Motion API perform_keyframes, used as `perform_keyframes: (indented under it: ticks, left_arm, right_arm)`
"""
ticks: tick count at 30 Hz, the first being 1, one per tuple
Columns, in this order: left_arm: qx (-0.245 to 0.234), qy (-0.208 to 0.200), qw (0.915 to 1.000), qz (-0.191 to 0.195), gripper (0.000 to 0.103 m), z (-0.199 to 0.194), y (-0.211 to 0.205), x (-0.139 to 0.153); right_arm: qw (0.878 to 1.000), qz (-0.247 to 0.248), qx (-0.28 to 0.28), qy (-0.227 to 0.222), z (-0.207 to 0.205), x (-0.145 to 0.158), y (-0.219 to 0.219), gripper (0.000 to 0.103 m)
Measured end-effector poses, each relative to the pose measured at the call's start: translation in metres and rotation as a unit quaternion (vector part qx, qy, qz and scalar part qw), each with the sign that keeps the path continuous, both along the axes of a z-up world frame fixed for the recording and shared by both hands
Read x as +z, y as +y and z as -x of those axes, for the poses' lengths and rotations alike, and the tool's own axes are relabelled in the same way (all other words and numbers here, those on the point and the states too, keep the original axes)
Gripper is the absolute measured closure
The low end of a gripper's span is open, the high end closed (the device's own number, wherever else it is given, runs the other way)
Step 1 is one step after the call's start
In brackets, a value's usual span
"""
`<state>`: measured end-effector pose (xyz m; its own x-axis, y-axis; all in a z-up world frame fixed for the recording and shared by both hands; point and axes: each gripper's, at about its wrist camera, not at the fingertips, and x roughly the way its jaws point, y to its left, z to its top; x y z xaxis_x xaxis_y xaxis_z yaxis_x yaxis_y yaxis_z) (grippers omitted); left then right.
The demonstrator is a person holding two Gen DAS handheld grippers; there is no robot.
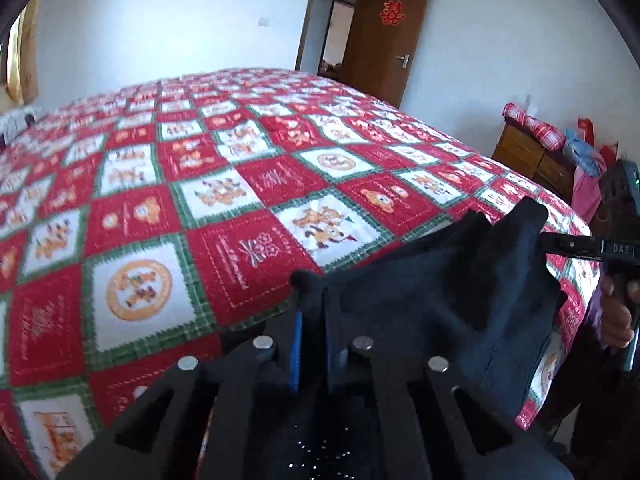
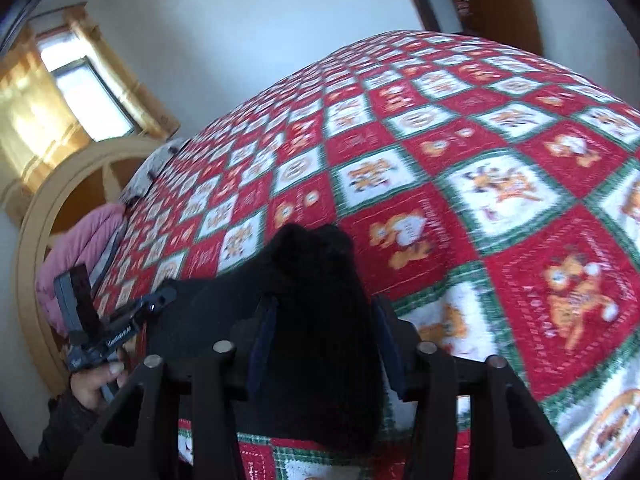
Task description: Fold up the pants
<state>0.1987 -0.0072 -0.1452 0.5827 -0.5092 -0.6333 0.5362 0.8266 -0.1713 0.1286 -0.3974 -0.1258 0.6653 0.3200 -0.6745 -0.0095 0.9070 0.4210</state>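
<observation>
Dark navy pants (image 1: 432, 300) hang stretched between my two grippers above the near edge of a bed. My left gripper (image 1: 311, 312) is shut on one end of the pants' edge. My right gripper (image 2: 326, 304) is shut on a thick bunch of the same pants (image 2: 320, 320). The right gripper also shows at the right of the left wrist view (image 1: 548, 242), clamped on the fabric. The left gripper shows at the lower left of the right wrist view (image 2: 160, 300). The rest of the pants hangs down out of sight below the grippers.
The bed is covered by a red, white and green checked quilt (image 1: 240, 200). A wooden dresser (image 1: 524, 152) with piled clothes stands to the right, a brown door (image 1: 384, 40) behind. A headboard (image 2: 36, 216) and pink bedding (image 2: 80, 248) are at the far left.
</observation>
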Motion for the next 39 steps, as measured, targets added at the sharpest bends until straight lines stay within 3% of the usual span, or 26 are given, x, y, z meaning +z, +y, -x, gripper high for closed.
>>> perform_keyframes:
  ticks: [4, 6, 7, 9, 14, 15, 16, 17, 21, 23, 27, 29, 30, 32, 35, 37, 38, 39]
  left_arm:
    - [0.021, -0.002, 0.9994, 0.028, 0.094, 0.001, 0.018, 0.007]
    - [0.014, -0.001, 0.9996, 0.026, 0.094, -0.001, 0.017, 0.005]
    - [0.011, -0.004, 0.9997, 0.023, 0.094, 0.001, 0.015, 0.004]
    - [0.012, -0.004, 0.9997, 0.02, 0.094, 0.002, 0.013, 0.002]
    - [0.031, 0.0, 0.9981, 0.054, 0.094, -0.001, 0.024, 0.006]
    - [0.034, -0.002, 0.9979, 0.056, 0.094, -0.001, 0.026, 0.007]
    - [0.036, -0.005, 0.9979, 0.054, 0.094, -0.001, 0.027, 0.009]
    - [0.044, -0.009, 0.9976, 0.053, 0.094, 0.0, 0.03, 0.01]
    - [0.054, 0.004, 0.9971, 0.053, 0.094, -0.006, 0.035, 0.001]
    - [0.057, 0.015, 0.9965, 0.059, 0.094, -0.01, 0.035, -0.007]
    - [0.052, 0.017, 0.9965, 0.062, 0.094, -0.007, 0.029, -0.013]
    - [0.054, 0.016, 0.9966, 0.06, 0.094, -0.006, 0.029, -0.014]
    - [0.054, 0.017, 0.9963, 0.064, 0.094, -0.007, 0.03, -0.015]
    - [0.056, 0.02, 0.9958, 0.07, 0.093, -0.007, 0.031, -0.016]
    - [0.057, 0.018, 0.9958, 0.07, 0.093, -0.007, 0.031, -0.017]
    - [0.057, 0.019, 0.9957, 0.07, 0.093, -0.007, 0.031, -0.017]
    - [0.058, 0.019, 0.9957, 0.069, 0.092, -0.007, 0.031, -0.017]
    - [0.059, 0.02, 0.9956, 0.07, 0.092, -0.007, 0.031, -0.017]
  right_arm:
    - [0.999, 0.01, 0.029, -0.026, 0.008, 0.01, 0.014, 0.073]
    - [0.999, 0.03, 0.017, -0.019, 0.007, 0.012, 0.016, 0.073]
    - [0.999, 0.032, 0.013, -0.02, 0.006, 0.011, 0.016, 0.071]
    - [0.999, 0.034, 0.004, -0.012, 0.004, 0.007, 0.014, 0.053]
    - [1.0, 0.007, 0.017, -0.009, -0.002, 0.004, 0.012, 0.052]
    - [1.0, 0.013, 0.023, -0.013, -0.005, 0.006, 0.015, 0.056]
    - [0.999, 0.02, 0.027, -0.014, -0.009, 0.007, 0.018, 0.067]
    - [0.999, 0.022, 0.034, -0.013, -0.012, 0.009, 0.022, 0.095]
    - [0.998, 0.027, 0.038, -0.038, -0.006, 0.023, 0.027, 0.099]
    - [0.998, 0.044, 0.033, -0.024, -0.005, 0.017, 0.025, 0.099]
    - [0.999, 0.034, 0.036, 0.015, -0.004, -0.009, 0.013, 0.098]
    - [0.999, 0.03, 0.039, 0.009, 0.003, -0.008, 0.011, 0.09]
    - [0.999, 0.033, 0.038, 0.005, 0.006, -0.006, 0.011, 0.067]
    - [0.999, 0.031, 0.029, -0.011, 0.012, -0.001, 0.007, 0.046]
    - [0.999, 0.025, 0.035, -0.012, 0.011, -0.001, 0.011, 0.046]
    - [0.998, 0.035, 0.045, -0.003, 0.01, -0.006, 0.018, 0.063]
    - [0.997, 0.043, 0.055, 0.008, 0.009, -0.01, 0.023, 0.091]
    - [0.997, 0.055, 0.056, 0.012, 0.01, -0.01, 0.025, 0.093]
